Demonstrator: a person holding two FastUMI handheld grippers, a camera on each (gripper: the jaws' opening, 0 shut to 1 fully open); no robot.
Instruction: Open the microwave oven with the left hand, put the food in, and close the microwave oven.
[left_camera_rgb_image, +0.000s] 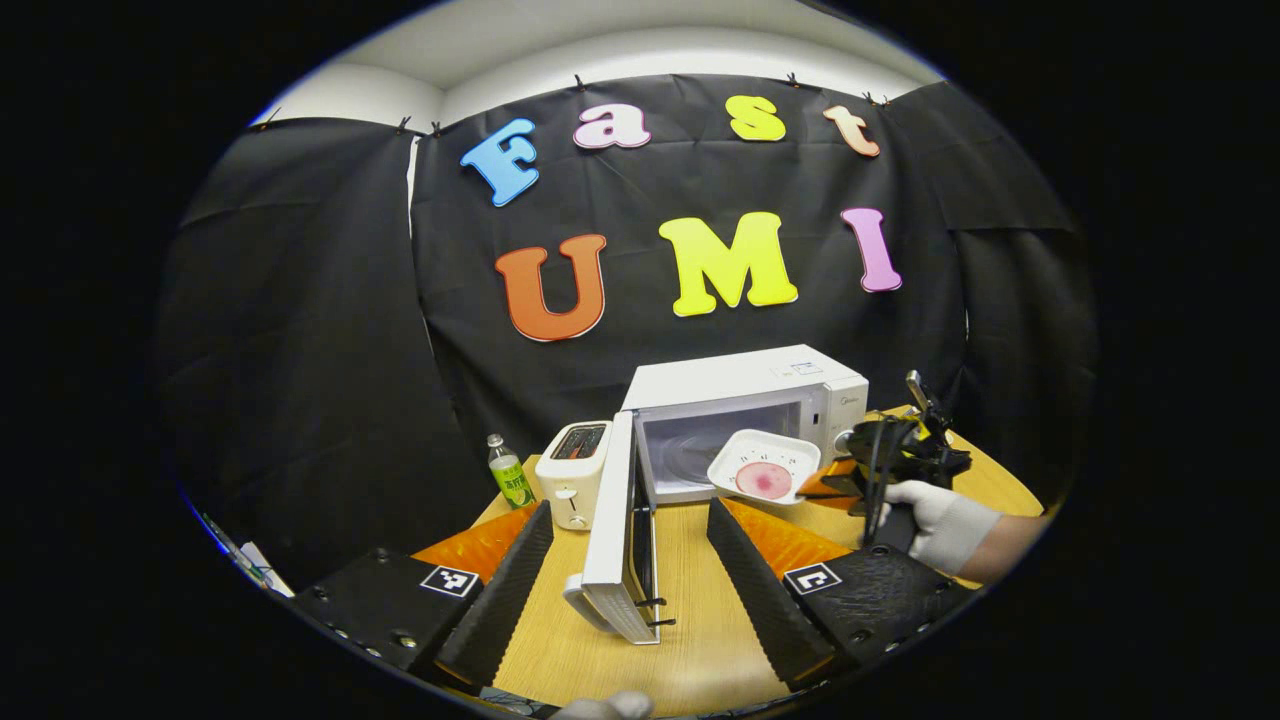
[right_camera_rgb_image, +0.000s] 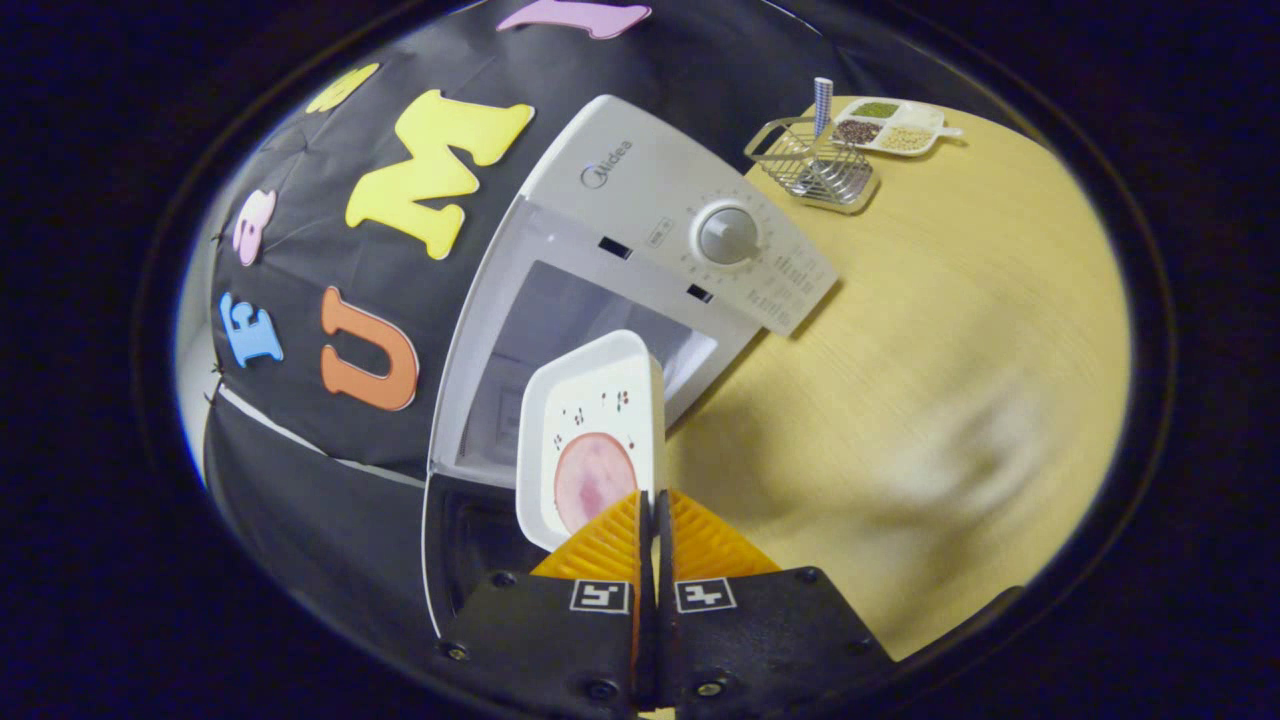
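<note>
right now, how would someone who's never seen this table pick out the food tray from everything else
Find the white microwave on the wooden table, its door swung open. Just in front of its cavity, the right gripper pinches the rim of the food tray. Unlike the toaster and green bottle on the microwave's far side, it is a shallow white dish holding a round pink slice.

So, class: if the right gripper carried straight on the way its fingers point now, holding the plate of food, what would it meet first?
Probably nothing solid at first: the right gripper, shut on the plate, points into the open microwave, so the plate enters the cavity and likely meets its back wall. Depth is unclear.
</note>
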